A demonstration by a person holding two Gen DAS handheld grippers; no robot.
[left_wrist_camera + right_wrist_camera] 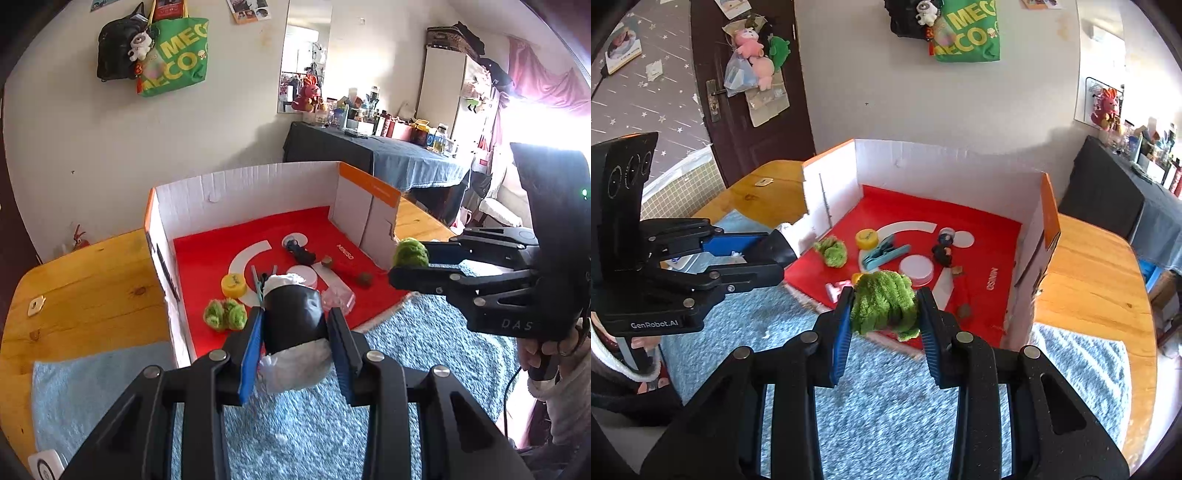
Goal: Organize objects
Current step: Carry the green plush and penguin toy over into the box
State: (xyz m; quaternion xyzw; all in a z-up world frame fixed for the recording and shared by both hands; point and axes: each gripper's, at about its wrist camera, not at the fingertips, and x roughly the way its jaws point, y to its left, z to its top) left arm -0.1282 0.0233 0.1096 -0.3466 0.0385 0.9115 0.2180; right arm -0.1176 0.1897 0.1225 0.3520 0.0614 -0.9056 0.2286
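Left jaws clamp black-wrapped bundle (pixel 295 317); right clamp green pom-pom (pixel 884 304).

Both views are bright with daylight. In the left wrist view a window (pixel 546 110) at 2 o'clock is blown out to white glare, washing out the curtain (pixel 535 74) edge. Soft shadows fall on the wall (pixel 1015 122) in the right wrist view at 2 o'clock. Fisheye bending curves the table (pixel 74 280) edges, and black vignette fills the corners. The rug (pixel 886 387) looks slightly smeared.
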